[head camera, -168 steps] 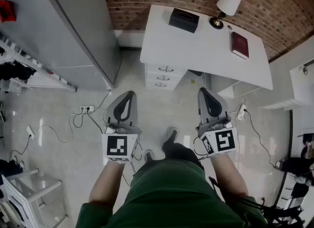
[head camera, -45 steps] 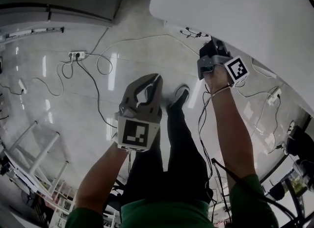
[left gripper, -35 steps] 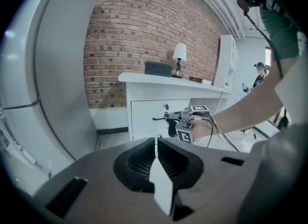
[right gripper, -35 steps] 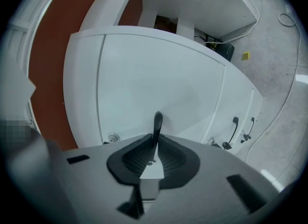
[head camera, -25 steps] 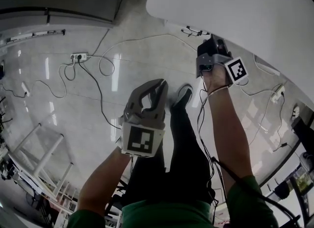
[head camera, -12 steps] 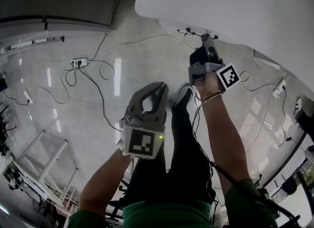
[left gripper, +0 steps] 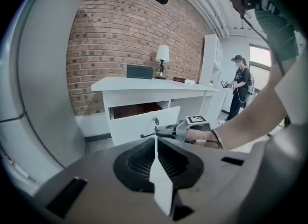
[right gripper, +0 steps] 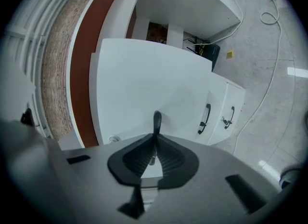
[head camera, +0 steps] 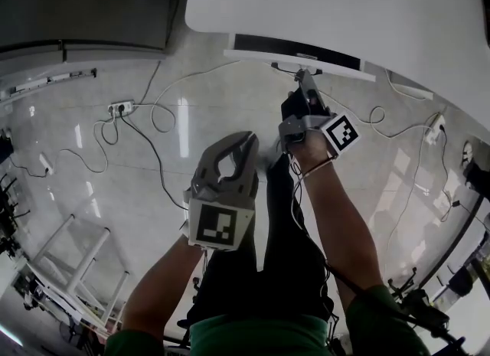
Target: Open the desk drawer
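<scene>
L tool (head camera: 246, 140): pads together, empty, low by the legs, well apart from drawer.
R tool (head camera: 304, 77): narrow, clamped on handle (right gripper: 157, 118); nearer hand by far.
Handle: bar level across drawer front, crosswise in jaws.
Drawer (head camera: 298, 59): top one, under tabletop (head camera: 344, 2), part open, straight ahead of R tool; pull line prob. back toward body.

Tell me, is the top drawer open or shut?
Partly open: the drawer stands out from the desk, with a dark gap behind it. The right claw is shut on its handle.
</scene>
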Demonstrator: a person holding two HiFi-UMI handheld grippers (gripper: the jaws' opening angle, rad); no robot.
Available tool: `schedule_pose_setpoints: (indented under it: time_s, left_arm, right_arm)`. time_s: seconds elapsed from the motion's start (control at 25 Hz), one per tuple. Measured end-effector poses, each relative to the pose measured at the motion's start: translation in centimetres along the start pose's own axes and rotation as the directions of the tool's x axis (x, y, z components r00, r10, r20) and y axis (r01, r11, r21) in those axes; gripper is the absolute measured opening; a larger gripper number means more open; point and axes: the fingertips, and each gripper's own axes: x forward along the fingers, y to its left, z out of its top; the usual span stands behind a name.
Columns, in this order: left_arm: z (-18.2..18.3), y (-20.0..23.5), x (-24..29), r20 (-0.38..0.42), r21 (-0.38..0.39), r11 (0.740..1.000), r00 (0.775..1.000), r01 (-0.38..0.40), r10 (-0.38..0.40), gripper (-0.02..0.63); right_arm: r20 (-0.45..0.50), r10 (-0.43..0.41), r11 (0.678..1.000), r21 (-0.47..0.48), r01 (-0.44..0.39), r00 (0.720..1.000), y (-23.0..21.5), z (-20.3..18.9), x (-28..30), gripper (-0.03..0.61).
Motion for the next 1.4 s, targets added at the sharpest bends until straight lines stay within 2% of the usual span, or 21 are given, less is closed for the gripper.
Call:
schedule_pose_setpoints:
  time_s: [0.68,1.04,1.32,1.4]
  left_arm:
    - [0.1,-0.7,-0.5,0.000,-0.004,1.000,1.000,0.031,-0.031,0.012]
    - [-0.6,-1.1,-0.9,-0.008,-0.005,0.999,0.999,0.043,-0.043,0.012]
    - [-0.9,-0.8,-1.0,-0.012,-0.024,0.999,0.999,0.034,-0.035,0.012]
    - [-1.0,-0.7,-1.0,-0.015,-0.022,0.999,0.999,0.034,-0.034,0.012]
  right_arm:
    - [-0.010,-0.039,0.999,0.031,0.040,0.999,-1.5,-3.1,-5.6,0.021]
    - [-0.029,-0.042,0.999,-0.010,0.042,0.999,-1.8,-3.1,-5.7,0.026]
    - [-0.080,-0.133,0.990,-0.065,0.128,0.988,-4.0,-3.8,-6.2,0.035]
    - [-0.084,-0.116,0.993,-0.041,0.112,0.990,-4.2,-4.1,-5.9,0.037]
